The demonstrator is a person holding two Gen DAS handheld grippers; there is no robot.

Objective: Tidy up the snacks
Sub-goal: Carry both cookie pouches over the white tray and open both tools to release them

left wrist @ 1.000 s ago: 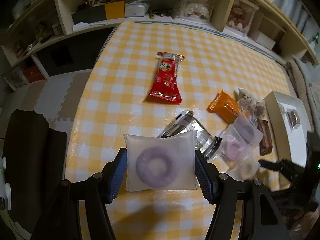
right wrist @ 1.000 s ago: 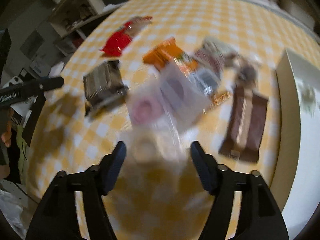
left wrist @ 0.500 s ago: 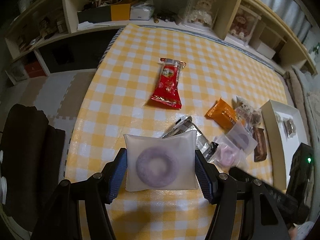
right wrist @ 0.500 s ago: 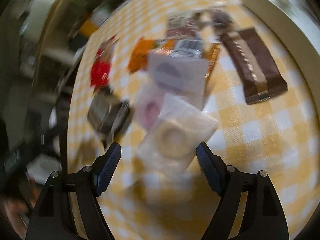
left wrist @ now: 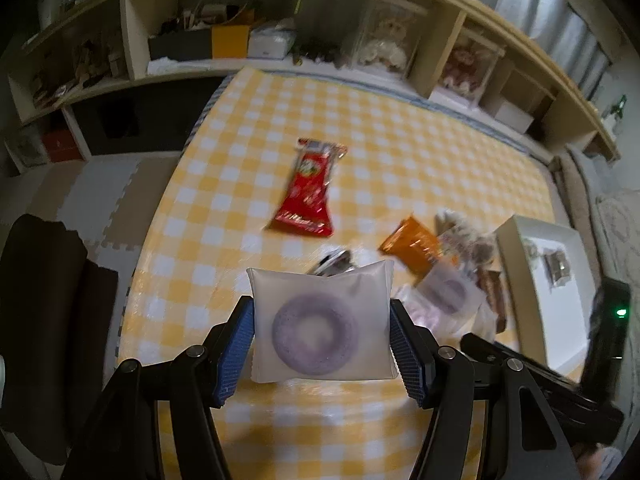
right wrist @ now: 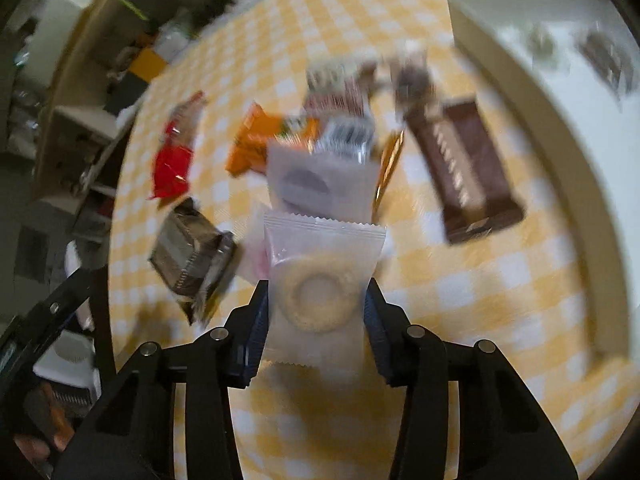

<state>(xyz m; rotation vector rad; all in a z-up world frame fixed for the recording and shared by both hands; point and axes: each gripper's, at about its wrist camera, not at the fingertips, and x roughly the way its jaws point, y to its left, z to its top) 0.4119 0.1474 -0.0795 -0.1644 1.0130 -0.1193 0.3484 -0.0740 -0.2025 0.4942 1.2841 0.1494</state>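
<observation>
The right hand-held gripper (right wrist: 317, 322) has just closed on the cream ring packet (right wrist: 320, 280) — earlier it lay loose; the left hand-held gripper (left wrist: 321, 340) still clamps the purple ring packet (left wrist: 318, 324), the red packet (left wrist: 310, 196) at 12 o'clock.

Both wrist cameras look steeply down along their fingers, close over the checked table (left wrist: 248, 184), sharing the snack pile (right wrist: 320, 148) and white tray (left wrist: 516, 236).

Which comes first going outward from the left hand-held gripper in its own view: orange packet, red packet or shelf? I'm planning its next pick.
1. Orange packet, right, beside the snack pile.
2. Red packet, middle of the table.
3. Shelf, beyond the table's far edge.
</observation>
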